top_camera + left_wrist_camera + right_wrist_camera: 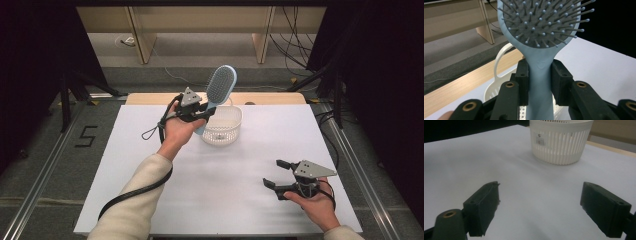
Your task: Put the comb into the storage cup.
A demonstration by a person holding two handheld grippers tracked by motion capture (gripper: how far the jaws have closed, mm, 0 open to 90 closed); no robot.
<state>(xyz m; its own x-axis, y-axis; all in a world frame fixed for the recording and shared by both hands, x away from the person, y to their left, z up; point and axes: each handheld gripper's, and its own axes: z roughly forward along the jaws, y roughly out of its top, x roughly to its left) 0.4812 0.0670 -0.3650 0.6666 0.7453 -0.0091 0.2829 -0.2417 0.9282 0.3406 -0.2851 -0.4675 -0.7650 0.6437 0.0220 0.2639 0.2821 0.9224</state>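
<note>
The left gripper's jaws are clamped on the handle of a blue brush, which stands raised over the near-left rim of the white basket, bristle head up. The right gripper, well apart from the basket toward the counter's near right, has its jaws spread wide with nothing between them.

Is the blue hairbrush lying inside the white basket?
No, the hairbrush is up in the air, its handle clamped by the left gripper over the basket.
</note>
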